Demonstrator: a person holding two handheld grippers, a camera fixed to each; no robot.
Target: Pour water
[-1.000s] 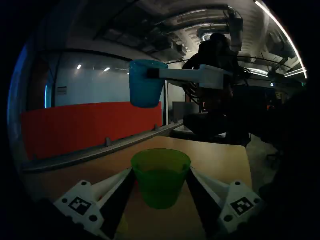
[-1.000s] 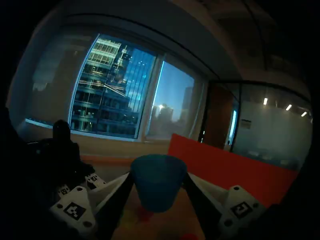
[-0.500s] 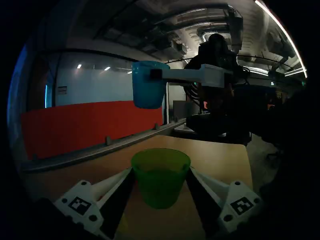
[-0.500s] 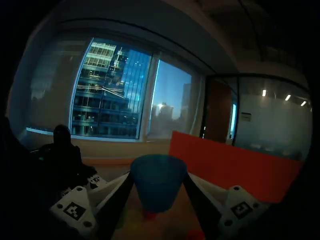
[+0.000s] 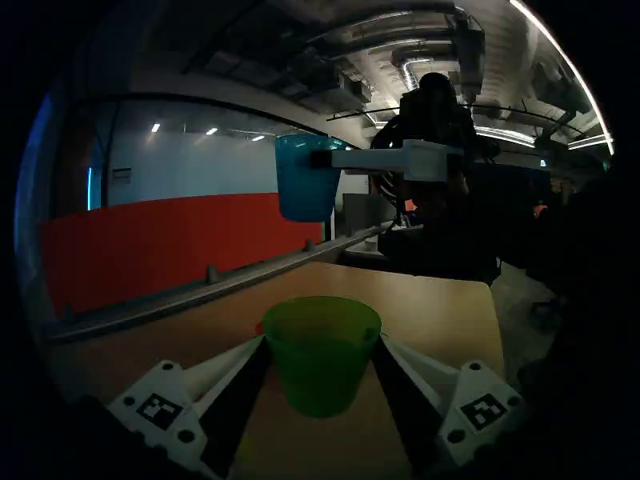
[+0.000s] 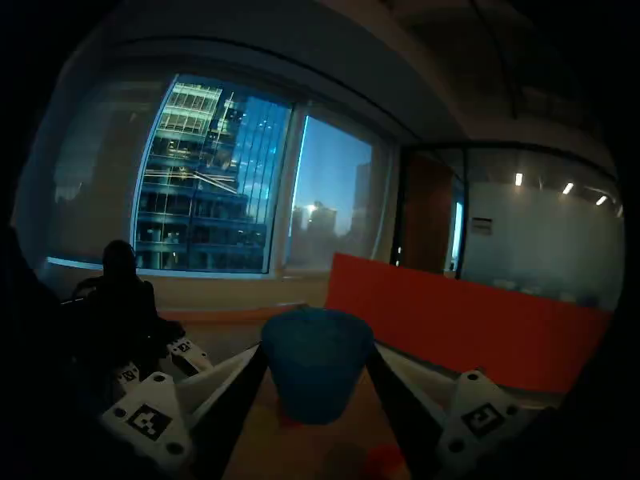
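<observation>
Left gripper [image 5: 320,346] is clamping a green cup [image 5: 322,372]; right gripper [image 6: 316,356] is holding a blue cup [image 6: 317,388] high, far off, so tipping now risks wetting the table [image 5: 436,308].

near cup [image 5: 322,364] between 2 fingers of left gripper [image 5: 321,346], seemingly above table [image 5: 424,298], far cup [image 5: 306,180] behind, higher

Left gripper view: sits low and close behind the green cup [image 5: 322,356], facing across the table [image 5: 432,304] toward the red partition [image 5: 160,240].
Right gripper view: sits close behind the blue cup [image 6: 317,376], facing the windows [image 6: 216,208].
Shared: red partition, table, and blue cup, seen farther off and higher from the left gripper view.
</observation>
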